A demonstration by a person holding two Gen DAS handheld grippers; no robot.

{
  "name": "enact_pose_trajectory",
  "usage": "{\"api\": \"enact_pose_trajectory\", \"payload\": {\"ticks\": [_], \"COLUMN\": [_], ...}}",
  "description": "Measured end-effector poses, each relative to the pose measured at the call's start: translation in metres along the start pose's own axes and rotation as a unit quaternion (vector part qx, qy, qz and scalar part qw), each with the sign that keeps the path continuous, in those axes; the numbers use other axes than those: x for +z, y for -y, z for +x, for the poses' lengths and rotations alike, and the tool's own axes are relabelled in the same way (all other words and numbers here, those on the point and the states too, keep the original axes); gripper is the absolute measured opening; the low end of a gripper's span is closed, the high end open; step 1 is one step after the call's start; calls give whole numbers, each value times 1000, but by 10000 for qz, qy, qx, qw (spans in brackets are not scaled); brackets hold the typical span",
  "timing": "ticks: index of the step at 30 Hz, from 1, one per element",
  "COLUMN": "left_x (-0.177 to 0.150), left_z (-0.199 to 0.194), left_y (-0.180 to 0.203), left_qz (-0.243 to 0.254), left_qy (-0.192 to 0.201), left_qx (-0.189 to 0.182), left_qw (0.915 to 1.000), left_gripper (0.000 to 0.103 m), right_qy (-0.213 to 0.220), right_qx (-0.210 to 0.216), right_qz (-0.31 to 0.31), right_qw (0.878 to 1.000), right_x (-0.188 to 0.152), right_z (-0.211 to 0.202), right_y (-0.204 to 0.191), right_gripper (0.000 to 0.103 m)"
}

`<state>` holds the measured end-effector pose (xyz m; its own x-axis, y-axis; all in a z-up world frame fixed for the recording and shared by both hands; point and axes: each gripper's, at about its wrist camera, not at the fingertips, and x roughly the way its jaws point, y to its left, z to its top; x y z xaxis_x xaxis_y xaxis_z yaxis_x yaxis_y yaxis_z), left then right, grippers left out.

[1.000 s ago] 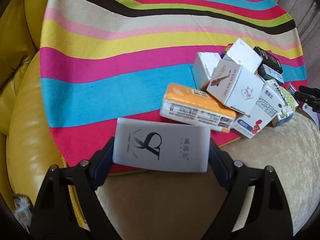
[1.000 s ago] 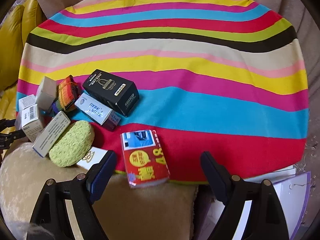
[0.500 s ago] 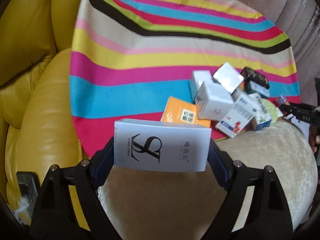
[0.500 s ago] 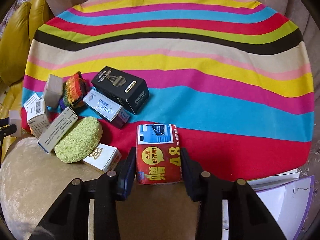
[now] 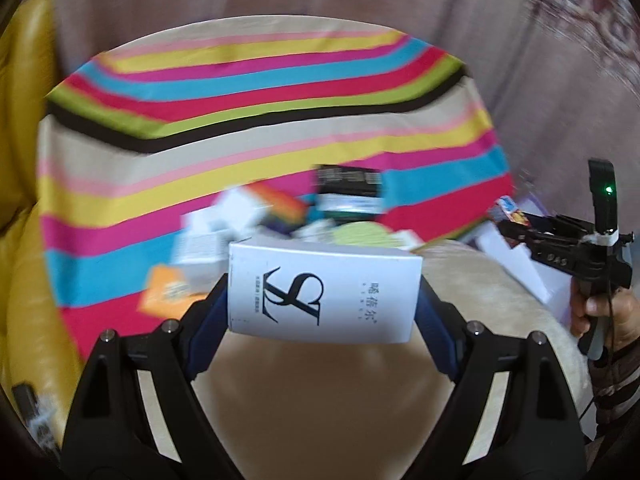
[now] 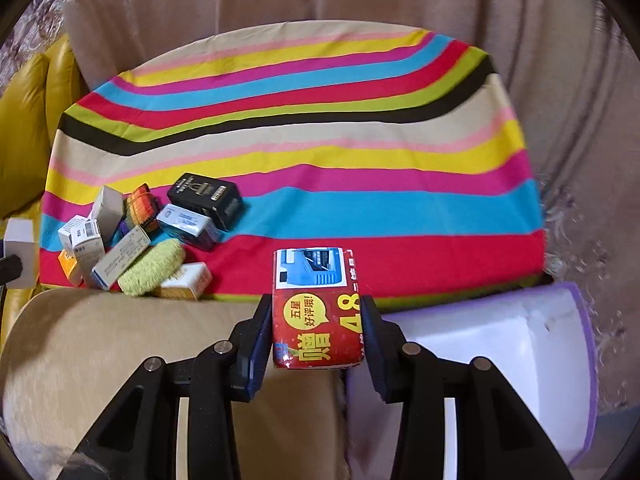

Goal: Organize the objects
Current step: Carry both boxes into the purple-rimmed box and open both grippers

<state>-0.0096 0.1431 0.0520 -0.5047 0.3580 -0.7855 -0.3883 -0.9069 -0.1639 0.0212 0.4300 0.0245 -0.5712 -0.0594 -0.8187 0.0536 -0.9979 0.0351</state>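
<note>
Both hand-held grippers carry boxes above a striped cloth (image 6: 320, 168).

A pile of boxes (image 6: 132, 240) sits at the cloth's near left edge. The left hand-held gripper (image 5: 322, 308) is clamped on a white box (image 5: 324, 296); the right hand-held gripper (image 6: 316, 332) is clamped on a red box (image 6: 316, 308).
</note>
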Motion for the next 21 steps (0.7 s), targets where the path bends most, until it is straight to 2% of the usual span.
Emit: {"api": "enact_pose_trajectory", "payload": {"ticks": [7, 13, 17, 21], "left_x": [15, 16, 14, 15], "left_z": [29, 65, 79, 87], "left_y": [107, 189, 224, 243], "left_qz": [998, 1621, 1869, 1983], "left_qy": [-209, -581, -721, -835], "left_qx": [-614, -1062, -1209, -1366], "left_qw": [9929, 9793, 9722, 9670], "left_gripper": [87, 87, 87, 87], "right_qy": [119, 199, 253, 313], "right_qx": [-570, -962, -1255, -1521], "right_qz": [333, 770, 974, 1129], "right_qw": [9977, 9922, 9870, 9814], "right_x": [-25, -42, -49, -54], "right_z": [-27, -47, -55, -64], "right_y": [38, 79, 101, 120], "right_gripper": [43, 43, 43, 43]}}
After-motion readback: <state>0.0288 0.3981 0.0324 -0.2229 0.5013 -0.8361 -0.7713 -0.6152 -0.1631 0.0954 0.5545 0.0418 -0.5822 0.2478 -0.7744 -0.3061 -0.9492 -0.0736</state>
